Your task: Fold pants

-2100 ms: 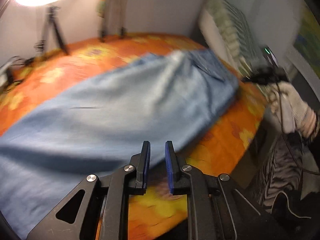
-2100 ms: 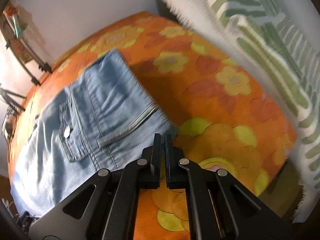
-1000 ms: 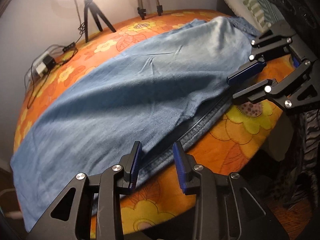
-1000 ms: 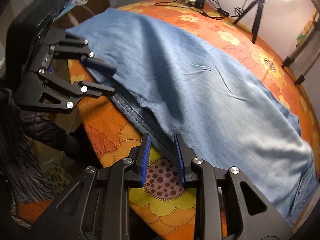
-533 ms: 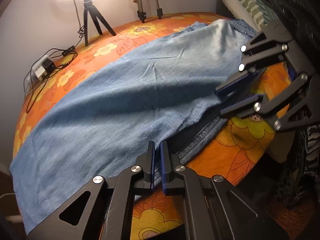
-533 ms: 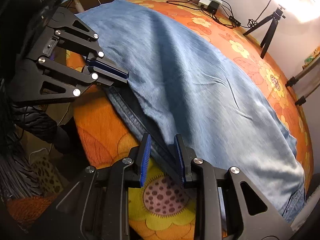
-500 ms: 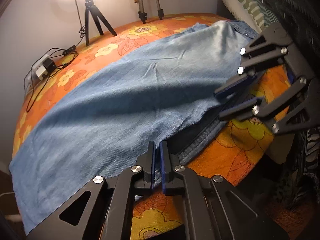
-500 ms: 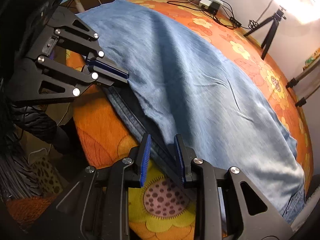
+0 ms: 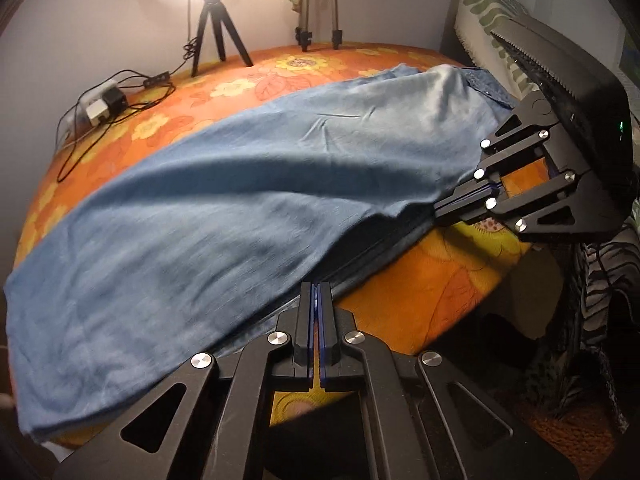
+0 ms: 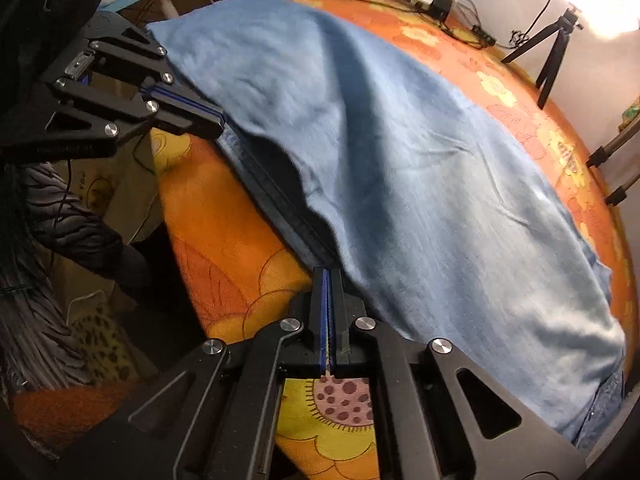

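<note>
From the left wrist camera, the blue pants lie long across the orange flowered bed cover. The left gripper is pinched tight on the near edge of the pants. The right gripper comes in from the right, also clamped on that edge. Only here do you see the striped pillow.

From the right wrist camera, the right gripper points down, pressed closed on the dark seam. The left gripper bites the edge further along. A leopard-print thing shows only here.
</note>
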`<action>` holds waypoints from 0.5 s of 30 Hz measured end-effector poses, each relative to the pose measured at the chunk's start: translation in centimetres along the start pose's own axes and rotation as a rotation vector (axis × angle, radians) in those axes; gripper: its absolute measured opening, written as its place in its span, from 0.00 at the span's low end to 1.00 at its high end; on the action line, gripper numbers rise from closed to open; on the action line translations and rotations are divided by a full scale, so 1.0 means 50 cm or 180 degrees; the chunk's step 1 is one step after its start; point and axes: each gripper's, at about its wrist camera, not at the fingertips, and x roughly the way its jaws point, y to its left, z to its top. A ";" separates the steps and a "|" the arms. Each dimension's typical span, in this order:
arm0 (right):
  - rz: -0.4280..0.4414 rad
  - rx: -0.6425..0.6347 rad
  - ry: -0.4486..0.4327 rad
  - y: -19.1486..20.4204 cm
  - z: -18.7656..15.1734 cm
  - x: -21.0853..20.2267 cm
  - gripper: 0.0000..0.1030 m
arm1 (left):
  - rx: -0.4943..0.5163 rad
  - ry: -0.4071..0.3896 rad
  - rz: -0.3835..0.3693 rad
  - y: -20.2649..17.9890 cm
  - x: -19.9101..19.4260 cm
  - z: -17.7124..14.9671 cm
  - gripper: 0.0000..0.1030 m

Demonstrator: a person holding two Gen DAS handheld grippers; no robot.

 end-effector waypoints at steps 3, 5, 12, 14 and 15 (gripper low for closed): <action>0.0107 0.0106 -0.0167 -0.008 0.010 -0.023 0.09 | -0.0131 -0.0116 0.0067 0.029 -0.027 0.003 0.02; 0.0110 0.0055 -0.0301 0.001 0.022 -0.039 0.26 | -0.0334 -0.0185 0.0171 0.069 -0.049 0.005 0.11; 0.0009 -0.0331 -0.0353 0.052 0.076 -0.005 0.34 | -0.1285 -0.0464 0.0605 0.247 -0.134 -0.021 0.25; -0.0002 -0.0404 -0.0337 0.062 0.085 0.007 0.34 | -0.1543 -0.0508 0.0933 0.311 -0.175 -0.049 0.25; -0.0011 -0.0427 -0.0331 0.065 0.087 0.011 0.34 | -0.1675 -0.0550 0.1049 0.337 -0.196 -0.065 0.26</action>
